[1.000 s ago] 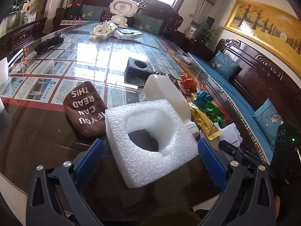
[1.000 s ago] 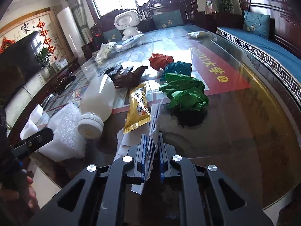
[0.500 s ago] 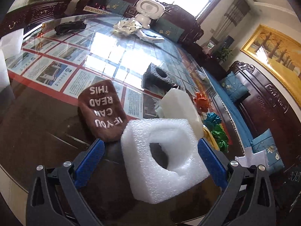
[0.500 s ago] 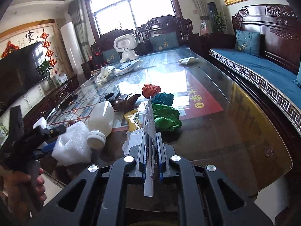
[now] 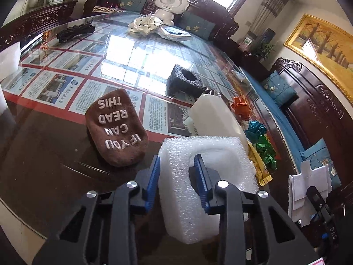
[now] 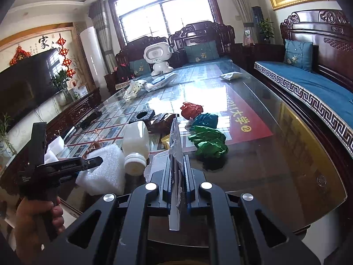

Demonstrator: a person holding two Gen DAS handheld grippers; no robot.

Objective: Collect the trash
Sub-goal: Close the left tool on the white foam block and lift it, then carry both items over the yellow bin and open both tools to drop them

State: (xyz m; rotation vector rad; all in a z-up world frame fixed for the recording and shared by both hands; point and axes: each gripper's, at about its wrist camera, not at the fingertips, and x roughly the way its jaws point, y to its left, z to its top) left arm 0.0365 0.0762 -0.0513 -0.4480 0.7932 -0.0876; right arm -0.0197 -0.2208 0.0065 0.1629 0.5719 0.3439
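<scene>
Foam (image 5: 198,176), the white block with a hole through it, now sits clamped in your left gripper (image 5: 177,176): one blue finger (image 5: 153,176) presses its outer left face and the other finger (image 5: 200,176) reaches into the hole, so the jaws pinch one wall. A second ago those jaws stood wide apart on either side of the block; they have since closed on it. Whether the block has left the glass table (image 5: 55,154) cannot be told. Your right gripper (image 6: 176,176) is closed on white paper (image 6: 175,150), held upright, as it was before.

With both tools loaded, the pickup step reads as done, and what remains is carrying both pieces to a bin, which no view shows.

Seen from the left wrist, uncollected items lie beyond the foam:
- brown sock (image 5: 115,130), at 10 o'clock of the foam
- white bottle (image 5: 217,119), touching the foam at 1 o'clock
- black foam (image 5: 185,81), at 12 o'clock
- yellow wrapper (image 5: 259,165), at 3 o'clock
- green wad (image 6: 209,142), teal wad (image 6: 206,120) and red wad (image 6: 190,109), to the right

Expect the soft wall to compress, so a light grip may slip
</scene>
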